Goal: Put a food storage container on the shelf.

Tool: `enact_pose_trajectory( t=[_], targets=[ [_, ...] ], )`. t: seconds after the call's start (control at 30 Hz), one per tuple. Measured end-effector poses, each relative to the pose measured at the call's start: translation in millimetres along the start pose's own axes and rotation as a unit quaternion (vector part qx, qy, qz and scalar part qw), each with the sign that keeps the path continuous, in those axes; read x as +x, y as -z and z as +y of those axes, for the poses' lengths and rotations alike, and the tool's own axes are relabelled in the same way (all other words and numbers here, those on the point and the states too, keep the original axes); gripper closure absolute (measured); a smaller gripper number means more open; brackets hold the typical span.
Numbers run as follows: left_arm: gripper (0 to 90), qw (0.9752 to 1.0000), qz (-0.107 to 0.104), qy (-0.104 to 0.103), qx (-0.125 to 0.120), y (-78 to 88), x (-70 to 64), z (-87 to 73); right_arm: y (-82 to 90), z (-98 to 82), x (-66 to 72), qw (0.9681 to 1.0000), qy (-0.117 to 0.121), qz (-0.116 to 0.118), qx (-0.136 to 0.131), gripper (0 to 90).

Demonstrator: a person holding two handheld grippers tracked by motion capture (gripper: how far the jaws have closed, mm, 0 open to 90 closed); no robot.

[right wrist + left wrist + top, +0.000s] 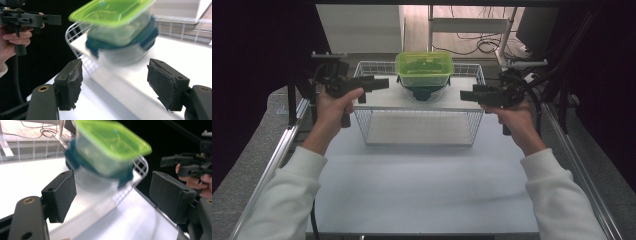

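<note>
The green-lidded box (424,67) sits on a clear bowl with a dark blue lid (424,92) on the wire basket (417,131) — both look blurry up close. The left gripper (381,84) and right gripper (466,95) wait on either side, jaws wide apart, holding nothing.

two grippers (379,84) (469,95), two stacked containers (424,67), one wire basket (419,127)

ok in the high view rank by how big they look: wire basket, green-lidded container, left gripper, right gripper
1. wire basket, clearly largest
2. green-lidded container
3. left gripper and right gripper: they look about alike, so no ranking between them
</note>
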State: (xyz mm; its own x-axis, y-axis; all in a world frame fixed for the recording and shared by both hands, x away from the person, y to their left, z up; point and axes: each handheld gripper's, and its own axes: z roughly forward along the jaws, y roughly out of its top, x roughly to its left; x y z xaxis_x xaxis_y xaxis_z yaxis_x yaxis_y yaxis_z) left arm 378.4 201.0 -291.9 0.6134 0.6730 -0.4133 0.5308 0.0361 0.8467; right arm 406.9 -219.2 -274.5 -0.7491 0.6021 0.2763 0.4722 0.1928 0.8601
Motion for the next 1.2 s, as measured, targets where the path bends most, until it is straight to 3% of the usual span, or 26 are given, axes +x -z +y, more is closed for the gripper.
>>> enact_pose_trajectory(
  t=[0.17,0.33,0.5,0.67,0.77,0.9,1.03,1.2],
  targets=[
    [20.5,0.9994,0.011,-0.027,0.016,10.5,-13.1,-39.1,14.6,-36.1,10.3,0.9999,0.013,0.008,-0.001,27.7],
    [19.9,0.9982,0.014,-0.051,0.028,20.4,-24.5,-90.8,31.1,-76.4,21.5,0.9997,0.023,0.006,-0.004,27.7],
    [19.7,0.9970,0.024,-0.050,0.054,23.0,-23.6,-140.3,40.7,-121.3,26.4,0.9992,0.032,-0.023,0.007,25.5],
    [20.1,0.9960,0.038,-0.045,0.068,21.8,-18.5,-180.8,39.5,-162.6,25.3,0.9980,0.035,-0.050,0.013,24.3],
    [20.4,0.9926,0.059,-0.057,0.089,16.1,-19.1,-202.8,34.7,-186.7,23.5,0.9977,0.030,-0.057,0.019,24.2],
    [20.2,0.9874,0.068,-0.078,0.119,5.1,-20.9,-217.0,27.9,-211.7,23.6,0.9957,0.043,-0.070,0.043,23.9],
    [20.0,0.9871,0.066,-0.080,0.121,2.9,-21.4,-218.6,25.8,-217.8,21.3,0.9965,0.031,-0.061,0.047,23.8],
    [20.1,0.9874,0.071,-0.075,0.120,3.9,-17.7,-221.1,26.2,-220.0,20.6,0.9958,0.040,-0.069,0.046,23.8]
  ],
)
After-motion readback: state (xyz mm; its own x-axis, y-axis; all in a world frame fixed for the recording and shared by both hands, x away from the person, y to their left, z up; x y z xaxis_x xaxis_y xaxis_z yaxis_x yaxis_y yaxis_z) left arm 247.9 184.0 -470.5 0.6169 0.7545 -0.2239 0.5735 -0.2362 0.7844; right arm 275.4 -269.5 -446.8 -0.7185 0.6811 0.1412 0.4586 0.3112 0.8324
